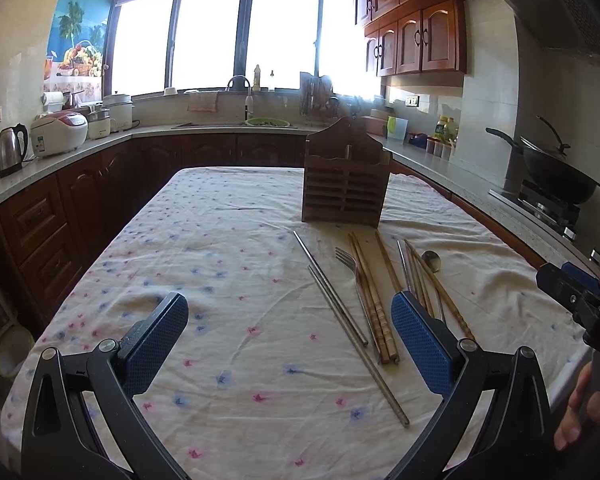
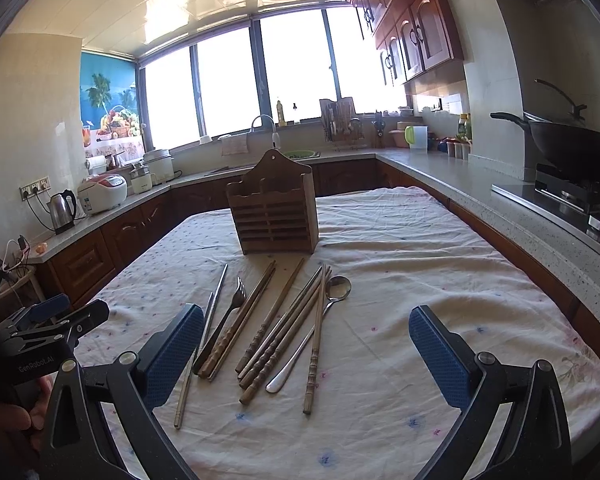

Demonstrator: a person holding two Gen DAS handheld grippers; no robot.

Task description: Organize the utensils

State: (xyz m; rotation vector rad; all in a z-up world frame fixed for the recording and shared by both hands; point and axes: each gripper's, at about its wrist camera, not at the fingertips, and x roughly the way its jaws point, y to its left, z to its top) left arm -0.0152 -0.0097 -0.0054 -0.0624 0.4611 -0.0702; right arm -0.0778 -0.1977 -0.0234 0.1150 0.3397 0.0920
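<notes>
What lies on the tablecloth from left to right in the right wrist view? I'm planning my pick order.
Steel chopsticks → fork → bamboo chopsticks → spoon, all lying in front of the wooden holder.

"GenRobot.AI" printed on black body of left tongs.

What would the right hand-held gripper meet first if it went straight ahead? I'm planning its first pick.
Probably the loose wooden chopsticks and the spoon lying between its open fingers, since the right hand-held gripper points down at the table. Beyond them stands the wooden utensil holder. Depth is unclear.
</notes>
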